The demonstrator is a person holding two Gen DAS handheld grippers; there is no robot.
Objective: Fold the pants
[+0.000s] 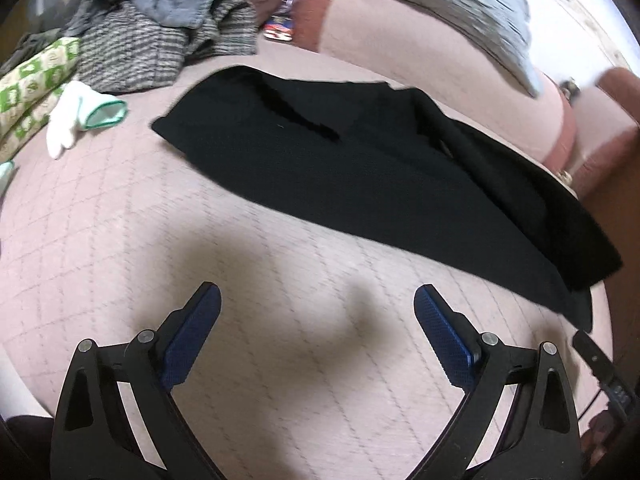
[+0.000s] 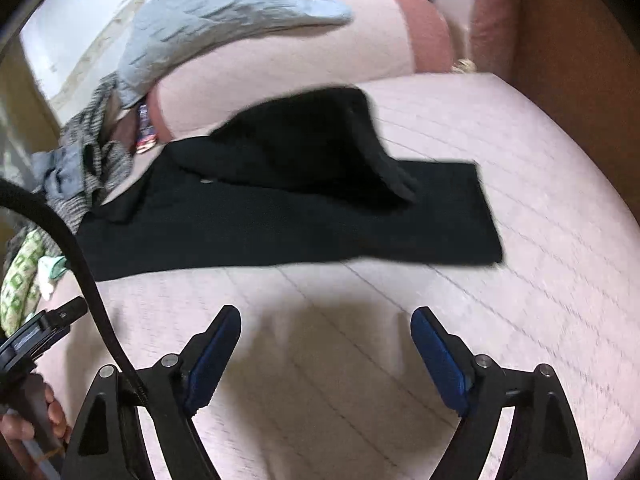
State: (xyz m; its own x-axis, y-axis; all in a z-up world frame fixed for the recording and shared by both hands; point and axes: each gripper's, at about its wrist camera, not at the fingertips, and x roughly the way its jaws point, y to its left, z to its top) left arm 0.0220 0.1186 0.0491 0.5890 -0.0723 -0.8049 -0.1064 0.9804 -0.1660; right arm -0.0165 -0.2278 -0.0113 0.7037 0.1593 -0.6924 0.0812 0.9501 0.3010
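Note:
Black pants [image 1: 360, 176] lie flat on a pink quilted bed cover [image 1: 200, 240], stretched from upper left to lower right. In the right wrist view the pants [image 2: 280, 220] lie across the middle, with one part folded over on top [image 2: 320, 148]. My left gripper [image 1: 318, 304] is open and empty, hovering above bare cover in front of the pants. My right gripper [image 2: 326, 326] is open and empty, also short of the pants' near edge. The left gripper's body [image 2: 36, 332] and the hand holding it show at the right wrist view's left edge.
A pile of grey and striped clothes [image 1: 160, 32] lies at the back left, with a green patterned cloth [image 1: 32, 84] and a white glove [image 1: 76, 116] beside it. A pink bolster [image 1: 420, 52] with a grey cloth [image 1: 460, 4] on it lies behind the pants. A brown wall [image 2: 568, 60] stands at the right.

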